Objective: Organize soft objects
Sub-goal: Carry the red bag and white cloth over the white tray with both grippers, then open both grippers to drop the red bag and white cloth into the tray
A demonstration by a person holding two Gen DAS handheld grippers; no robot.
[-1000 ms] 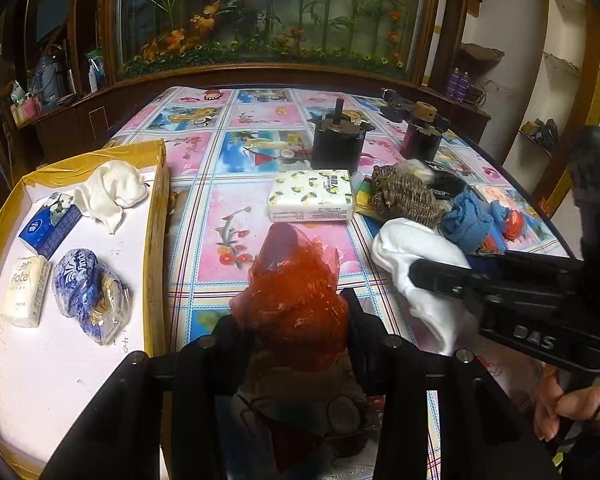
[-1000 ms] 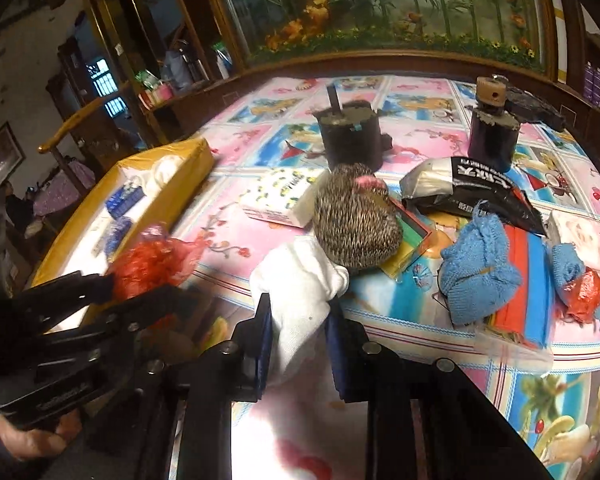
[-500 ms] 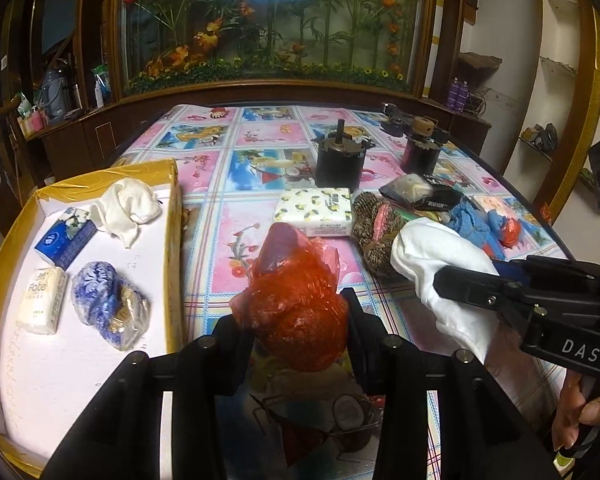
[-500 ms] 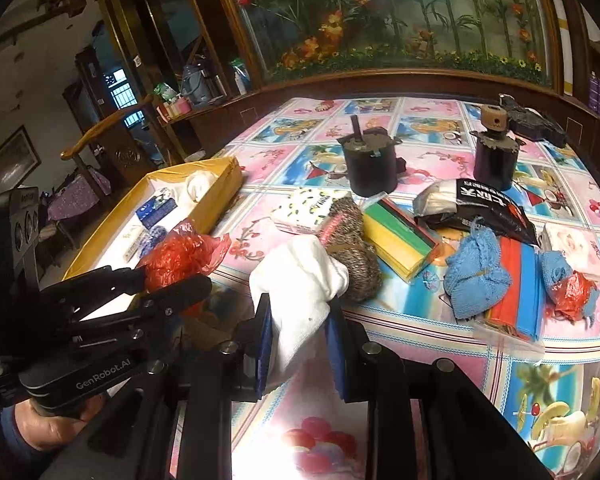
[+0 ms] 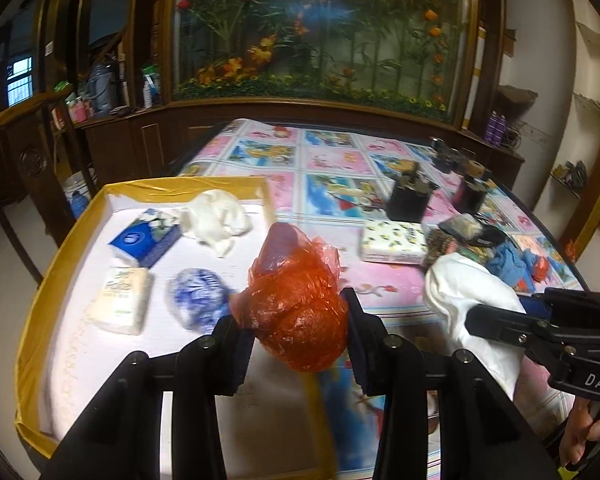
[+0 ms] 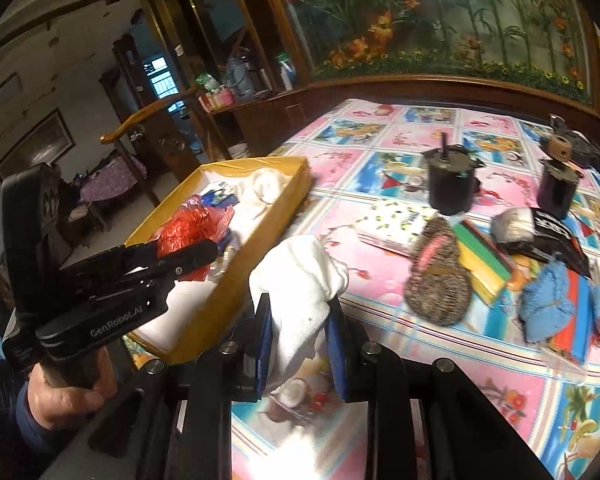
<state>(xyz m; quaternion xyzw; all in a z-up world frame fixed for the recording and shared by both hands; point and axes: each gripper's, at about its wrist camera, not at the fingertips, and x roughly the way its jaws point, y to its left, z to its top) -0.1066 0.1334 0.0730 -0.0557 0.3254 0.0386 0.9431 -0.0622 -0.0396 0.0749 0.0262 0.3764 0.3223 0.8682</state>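
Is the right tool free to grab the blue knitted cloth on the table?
Probably not: the right tool is shut on a white cloth. The blue knitted cloth lies uncovered.

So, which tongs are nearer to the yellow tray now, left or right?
Left. The left tongs, holding the red plastic bag, hang at the yellow tray. The right tongs, holding the white cloth, stay beside it.

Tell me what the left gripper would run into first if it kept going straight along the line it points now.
Holding the red plastic bag, the left gripper points down over the yellow tray. It would probably meet the tray's white floor near its right wall first, though depth is hard to judge.
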